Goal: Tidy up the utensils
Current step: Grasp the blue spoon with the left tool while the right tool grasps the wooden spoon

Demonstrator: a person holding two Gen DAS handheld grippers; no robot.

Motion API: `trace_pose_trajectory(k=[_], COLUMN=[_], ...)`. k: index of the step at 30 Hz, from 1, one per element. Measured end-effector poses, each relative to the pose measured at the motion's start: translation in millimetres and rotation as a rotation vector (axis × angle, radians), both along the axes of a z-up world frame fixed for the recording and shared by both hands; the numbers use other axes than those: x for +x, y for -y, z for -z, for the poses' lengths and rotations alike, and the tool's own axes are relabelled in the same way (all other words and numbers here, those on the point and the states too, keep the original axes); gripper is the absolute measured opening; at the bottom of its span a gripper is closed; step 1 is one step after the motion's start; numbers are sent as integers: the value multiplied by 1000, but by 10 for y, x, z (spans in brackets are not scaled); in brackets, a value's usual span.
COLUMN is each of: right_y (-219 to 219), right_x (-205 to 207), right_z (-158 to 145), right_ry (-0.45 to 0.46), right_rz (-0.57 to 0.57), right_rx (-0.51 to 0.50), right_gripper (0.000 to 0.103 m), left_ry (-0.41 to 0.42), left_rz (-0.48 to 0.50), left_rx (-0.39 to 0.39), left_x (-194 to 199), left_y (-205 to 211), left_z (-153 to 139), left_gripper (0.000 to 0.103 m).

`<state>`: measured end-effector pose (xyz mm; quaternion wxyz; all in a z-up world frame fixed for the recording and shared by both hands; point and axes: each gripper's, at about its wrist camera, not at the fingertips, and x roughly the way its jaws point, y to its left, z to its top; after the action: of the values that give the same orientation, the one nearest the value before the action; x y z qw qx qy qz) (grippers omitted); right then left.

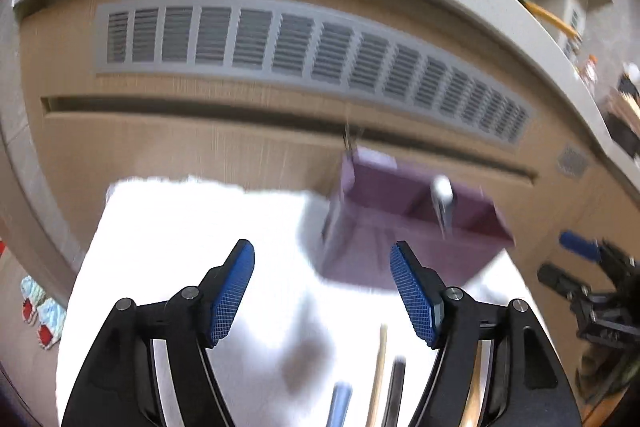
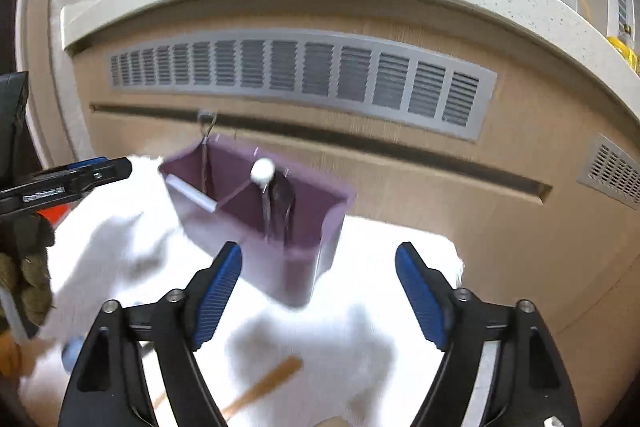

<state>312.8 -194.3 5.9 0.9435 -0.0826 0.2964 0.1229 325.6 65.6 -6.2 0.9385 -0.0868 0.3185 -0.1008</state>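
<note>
Left wrist view first: the left hand-held gripper [image 1: 322, 291] is spread wide with nothing between its blue pads. Ahead of it sits the purple utensil holder [image 1: 404, 227] on a white cloth [image 1: 192, 227], right up against a wooden cabinet front [image 1: 200, 143] with a long grey vent [image 1: 312, 51]. There's already one utensil with a white knob top [image 1: 442, 193] standing in the right compartment. Down at the bottom edge, just below the gripper, a few loose handles lie on the cloth: a blue-ish one [image 1: 340, 401], a pale wooden stick [image 1: 378, 371] and a dark one [image 1: 394, 387]. It's all pretty motion-blurred, so I can't say exactly what they are.

Right wrist view: the right hand-held gripper [image 2: 318, 291] is also wide open and empty. Here the holder [image 2: 256, 211] shows its divider, with the white-knobbed piece [image 2: 262, 171] and something dark, maybe a spoon [image 2: 282, 201], in the same compartment. A wooden handle [image 2: 264, 385] lies on the cloth [image 2: 360, 327] near the bottom, and the left gripper pokes in from the left edge.

So I'd guess it's partway done: a couple of items are stowed, and several are still loose on the cloth waiting to be picked up.
</note>
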Motion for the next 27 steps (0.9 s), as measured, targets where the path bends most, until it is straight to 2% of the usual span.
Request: trace_pose_trajectory(k=[8, 12, 15, 16, 19, 24, 27], right_y=[-295, -460, -478, -454, -386, -260, -226], right_x=[-532, -781, -831, -835, -869, -886, -882], right_z=[409, 599, 680, 702, 721, 754, 800], right_ry=[-68, -82, -120, -142, -154, -162, -160], right_rz=[-56, -112, -123, -117, -87, -54, -38], right_rx=[-95, -172, -155, -131, -96, -61, -58], right_gripper=[97, 98, 98, 98, 98, 98, 98], left_ry=[-80, -124, -174, -188, -231, -270, -289], left_rz=[113, 183, 248, 257, 295, 302, 285], left_rx=[108, 133, 153, 159, 181, 191, 216], left_x=[-796, -1049, -1078, -1053, -962, -652, -375], left_y=[-54, 26, 122, 154, 251, 314, 354], left_z=[315, 473, 605, 630, 677, 635, 614], left_gripper=[71, 71, 71, 68, 43, 39, 28])
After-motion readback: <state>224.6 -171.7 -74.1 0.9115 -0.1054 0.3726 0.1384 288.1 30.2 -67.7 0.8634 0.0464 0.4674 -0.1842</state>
